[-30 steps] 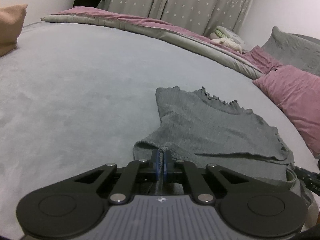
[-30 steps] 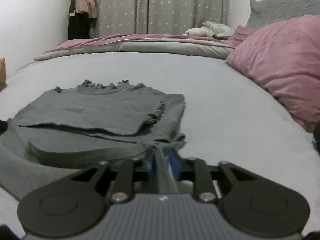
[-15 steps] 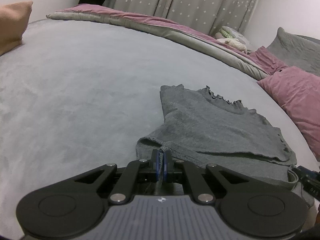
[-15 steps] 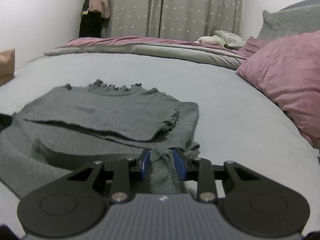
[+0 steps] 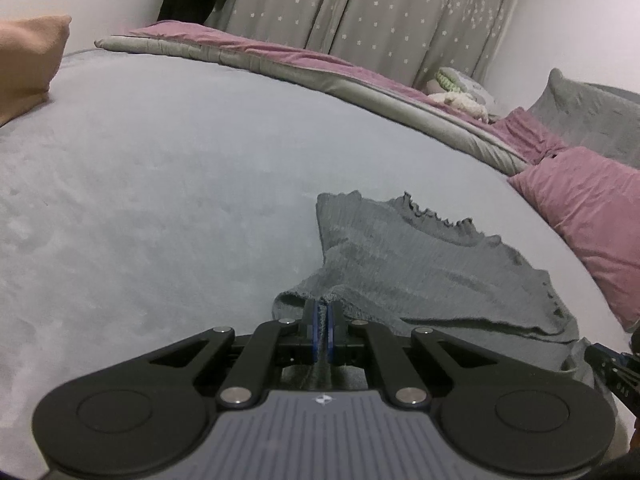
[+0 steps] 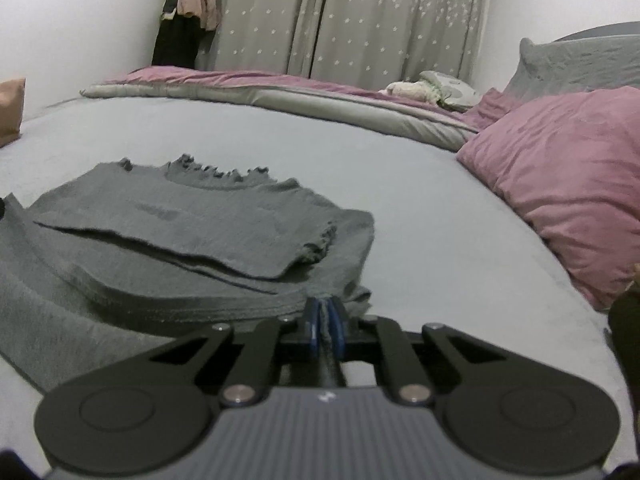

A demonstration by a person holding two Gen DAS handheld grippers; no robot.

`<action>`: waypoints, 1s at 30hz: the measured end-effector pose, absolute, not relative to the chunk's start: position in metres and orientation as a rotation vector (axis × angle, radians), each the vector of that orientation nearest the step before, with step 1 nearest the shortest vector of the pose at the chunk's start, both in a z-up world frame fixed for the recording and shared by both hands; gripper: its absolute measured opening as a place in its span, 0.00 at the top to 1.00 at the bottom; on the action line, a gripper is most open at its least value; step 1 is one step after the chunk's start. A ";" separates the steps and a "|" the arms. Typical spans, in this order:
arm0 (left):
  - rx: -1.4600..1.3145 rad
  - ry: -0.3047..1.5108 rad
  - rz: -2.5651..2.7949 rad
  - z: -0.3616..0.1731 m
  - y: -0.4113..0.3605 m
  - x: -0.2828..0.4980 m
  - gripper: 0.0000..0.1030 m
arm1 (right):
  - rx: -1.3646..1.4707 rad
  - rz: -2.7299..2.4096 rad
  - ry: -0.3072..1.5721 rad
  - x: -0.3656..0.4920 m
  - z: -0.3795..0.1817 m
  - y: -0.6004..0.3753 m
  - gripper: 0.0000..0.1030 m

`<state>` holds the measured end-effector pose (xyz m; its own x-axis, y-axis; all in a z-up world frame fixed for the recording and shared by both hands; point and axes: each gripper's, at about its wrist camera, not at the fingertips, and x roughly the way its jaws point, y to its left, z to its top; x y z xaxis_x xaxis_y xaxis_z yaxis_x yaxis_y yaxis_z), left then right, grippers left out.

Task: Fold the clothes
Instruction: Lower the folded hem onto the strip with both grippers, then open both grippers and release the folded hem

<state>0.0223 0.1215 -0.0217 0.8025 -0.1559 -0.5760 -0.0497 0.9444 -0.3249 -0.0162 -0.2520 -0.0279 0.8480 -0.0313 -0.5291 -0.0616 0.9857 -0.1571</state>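
Left hand-held gripper (image 5: 323, 312) and right hand-held gripper (image 6: 327, 314) both pinch the grey ribbed knit top's (image 6: 192, 220) hem, seemingly thinly; uneven pulling could slip it loose.

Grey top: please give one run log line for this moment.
grey top half folded on bed | left gripper shut on hem | right gripper shut on hem

Both wrist cameras skim low over the bed (image 5: 168, 184), facing the curtains (image 6: 360, 20) (sharing the grey top (image 6: 192, 220))
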 end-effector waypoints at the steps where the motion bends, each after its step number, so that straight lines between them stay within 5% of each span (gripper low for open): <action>1: -0.338 0.632 -0.058 -0.020 0.122 0.021 0.97 | -0.167 0.011 0.552 -0.018 -0.026 -0.253 0.92; 18: -0.393 0.530 0.017 -0.021 0.128 0.019 0.97 | -0.132 -0.078 0.457 -0.019 -0.019 -0.261 0.93; 21: -0.383 0.608 0.042 -0.031 0.126 0.028 0.97 | -0.146 -0.071 0.530 -0.009 -0.030 -0.257 0.90; 22: -0.381 0.629 0.054 -0.034 0.126 0.030 0.96 | -0.154 -0.081 0.540 -0.008 -0.032 -0.256 0.81; 24: -0.379 0.656 0.075 -0.036 0.127 0.032 0.89 | -0.171 -0.100 0.559 -0.006 -0.036 -0.255 0.67; 26: -0.402 0.674 0.085 -0.033 0.131 0.031 0.67 | -0.139 -0.100 0.560 -0.008 -0.033 -0.260 0.59; 30: -0.431 0.703 0.073 -0.033 0.133 0.029 0.64 | -0.012 -0.087 0.592 -0.010 -0.030 -0.279 0.59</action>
